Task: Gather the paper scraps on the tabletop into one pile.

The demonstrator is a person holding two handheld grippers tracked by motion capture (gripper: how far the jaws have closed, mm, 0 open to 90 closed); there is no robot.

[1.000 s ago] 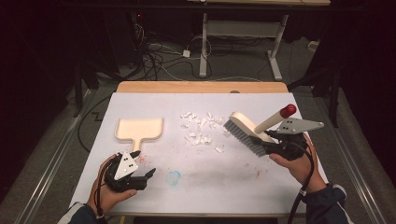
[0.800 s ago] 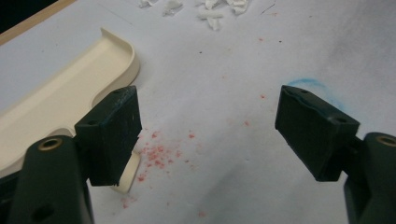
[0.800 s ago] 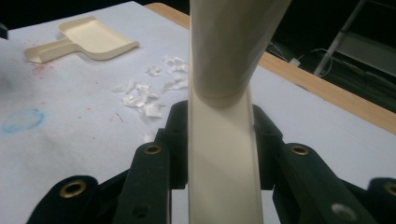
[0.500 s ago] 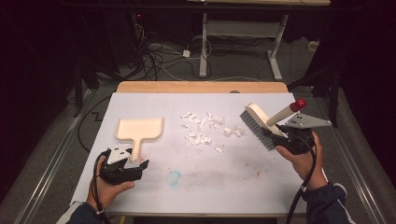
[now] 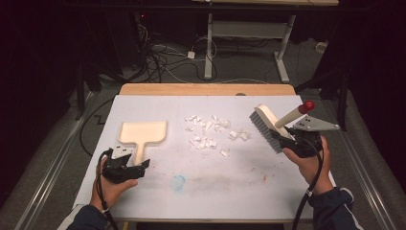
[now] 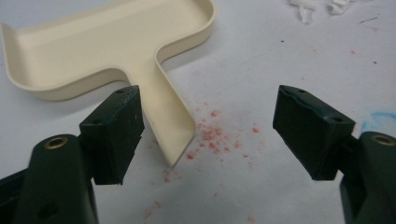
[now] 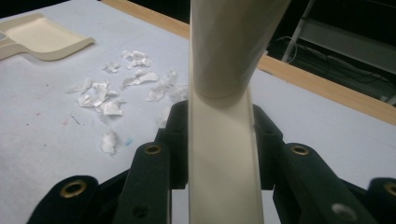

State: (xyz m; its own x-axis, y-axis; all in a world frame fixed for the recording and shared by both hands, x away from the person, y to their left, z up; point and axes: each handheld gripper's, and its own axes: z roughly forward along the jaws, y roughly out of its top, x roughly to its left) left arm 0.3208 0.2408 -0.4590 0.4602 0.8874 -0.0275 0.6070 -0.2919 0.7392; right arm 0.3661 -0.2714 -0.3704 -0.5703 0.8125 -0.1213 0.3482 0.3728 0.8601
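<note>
A cream dustpan (image 5: 142, 132) lies flat on the white table (image 5: 215, 191), its handle pointing toward me. My left gripper (image 5: 138, 167) hovers open just short of that handle. In the left gripper view the handle's end (image 6: 175, 130) lies beside the left jaw, untouched, and the gripper (image 6: 208, 121) has nothing between its pads. My right gripper (image 5: 293, 140) is shut on the cream handle (image 7: 224, 140) of a hand brush (image 5: 265, 127) with a red tip, held tilted above the table's right side. Torn white paper scraps (image 5: 210, 132) lie between the dustpan and the brush.
Red specks and a blue smear (image 5: 178, 182) mark the table surface near the front. A wooden strip (image 5: 206, 89) edges the far side. Cables and table legs stand on the floor beyond.
My left gripper has slid left and a little farther from me, closer to the dustpan handle. The brush in the right gripper has tipped up and shifted slightly right.
</note>
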